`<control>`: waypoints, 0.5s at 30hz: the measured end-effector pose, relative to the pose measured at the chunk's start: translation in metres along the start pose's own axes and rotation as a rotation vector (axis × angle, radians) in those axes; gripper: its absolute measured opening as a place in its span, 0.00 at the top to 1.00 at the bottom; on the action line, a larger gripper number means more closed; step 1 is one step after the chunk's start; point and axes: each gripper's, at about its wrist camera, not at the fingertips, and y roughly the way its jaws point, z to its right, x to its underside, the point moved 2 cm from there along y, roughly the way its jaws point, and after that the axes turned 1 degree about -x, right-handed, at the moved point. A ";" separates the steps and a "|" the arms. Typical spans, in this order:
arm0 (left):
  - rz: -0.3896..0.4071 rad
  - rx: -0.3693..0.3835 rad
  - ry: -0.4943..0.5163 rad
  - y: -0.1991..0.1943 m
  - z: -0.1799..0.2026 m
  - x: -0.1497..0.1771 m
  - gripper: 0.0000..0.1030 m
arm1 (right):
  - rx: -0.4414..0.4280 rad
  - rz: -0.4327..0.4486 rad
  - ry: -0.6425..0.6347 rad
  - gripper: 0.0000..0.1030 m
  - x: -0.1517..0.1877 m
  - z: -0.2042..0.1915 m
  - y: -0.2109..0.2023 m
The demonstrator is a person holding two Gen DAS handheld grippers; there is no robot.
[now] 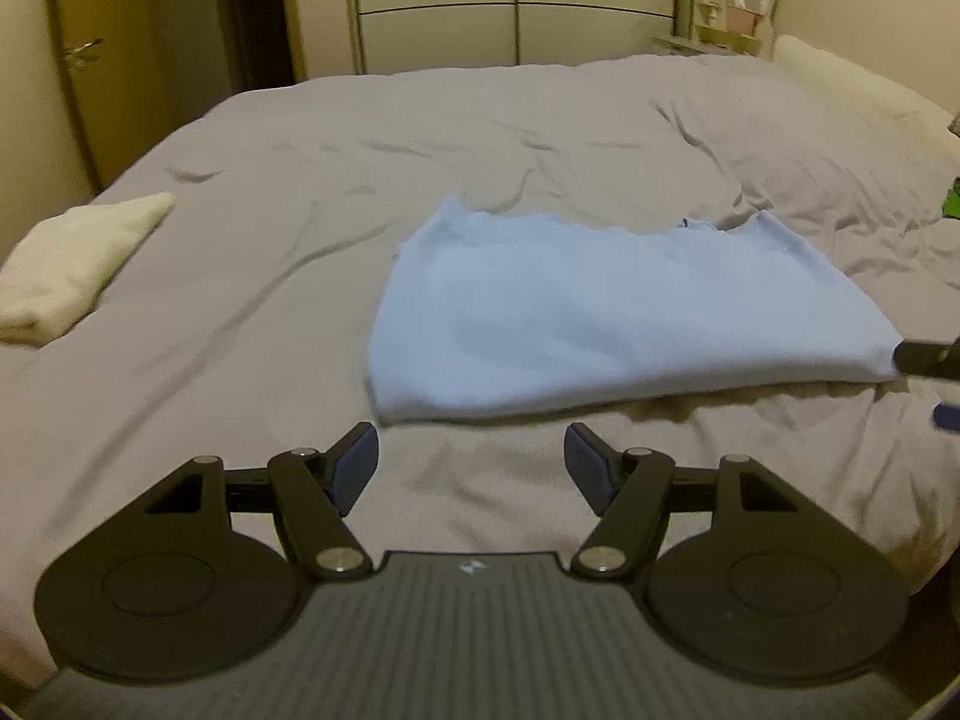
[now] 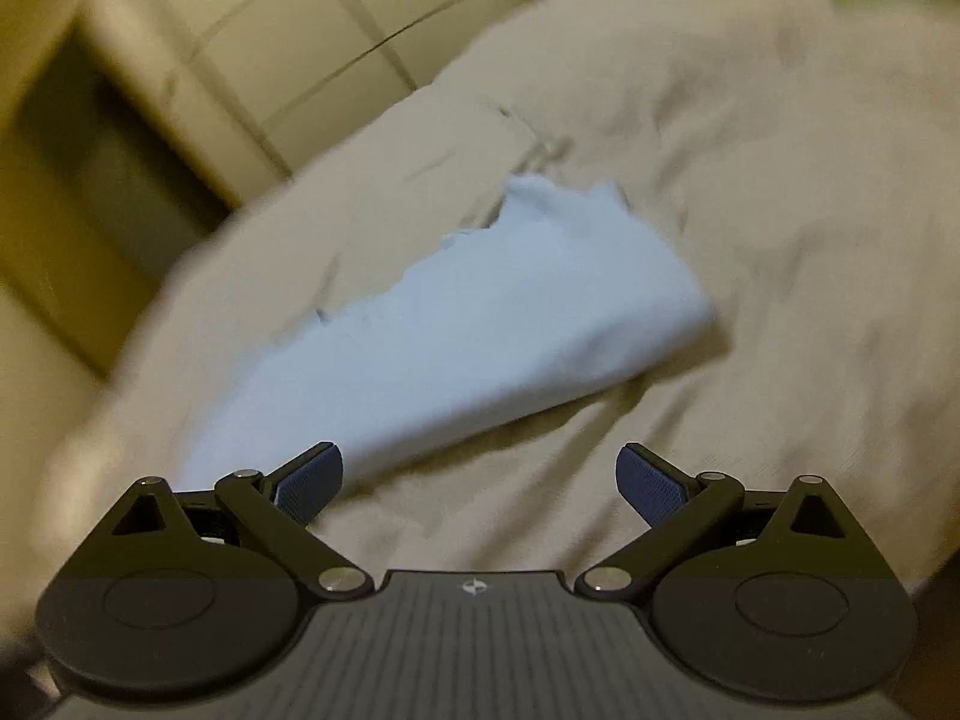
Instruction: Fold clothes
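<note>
The light blue garment (image 1: 606, 312) lies folded into a rough rectangle on the grey duvet (image 1: 336, 180) of a bed, flat along its near folded edge and ragged along its far edge. What kind of garment it is cannot be told from either view.

Near field: the left gripper (image 1: 471, 468) sits low over the duvet, just short of the garment's near left corner, level and pointing across the bed. Its jaws stand wide apart with nothing between them. The right gripper (image 2: 480, 483) is likewise spread wide and empty; its left finger (image 2: 309, 483) lies over or just before the garment's near end, and contact cannot be confirmed. The right wrist view is tilted and heavily smeared, so fabric detail there is unreliable.

In the left wrist view a dark part, cut off by the frame, meets the garment's right corner; whether it touches the cloth cannot be determined.

Middle field: a folded cream cloth (image 1: 72, 264) rests on the duvet well to the left of the garment, partly cut off. A green item (image 1: 951, 198) shows at the frame edge to the garment's right, unidentifiable.

Far field: beyond the garment stand pale wardrobe doors (image 1: 510, 0), and a small shelf unit (image 1: 729, 12) whose contents are too small to make out.
</note>
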 end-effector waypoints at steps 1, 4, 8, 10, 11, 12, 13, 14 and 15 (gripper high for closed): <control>0.000 0.009 0.007 0.008 0.001 -0.003 0.37 | -0.042 0.006 0.097 0.10 -0.004 0.015 0.005; -0.008 0.022 0.018 0.031 0.002 -0.014 0.43 | -0.118 0.028 0.312 0.22 -0.012 0.053 0.019; -0.022 0.061 0.025 0.057 0.005 -0.026 0.52 | -0.142 0.046 0.474 0.39 -0.020 0.086 0.037; -0.021 0.090 0.039 0.068 0.009 -0.030 0.52 | -0.135 0.046 0.546 0.44 -0.020 0.098 0.047; -0.018 0.104 0.047 0.072 0.012 -0.032 0.52 | -0.151 0.053 0.574 0.45 -0.021 0.102 0.050; -0.015 0.115 0.053 0.077 0.013 -0.033 0.52 | -0.161 0.065 0.597 0.46 -0.022 0.106 0.054; -0.013 0.126 0.060 0.082 0.015 -0.034 0.52 | -0.168 0.074 0.616 0.47 -0.023 0.109 0.057; -0.014 0.134 0.065 0.087 0.017 -0.035 0.52 | -0.166 0.077 0.622 0.49 -0.024 0.110 0.059; -0.024 0.137 0.066 0.094 0.016 -0.035 0.52 | -0.163 0.080 0.625 0.50 -0.026 0.111 0.062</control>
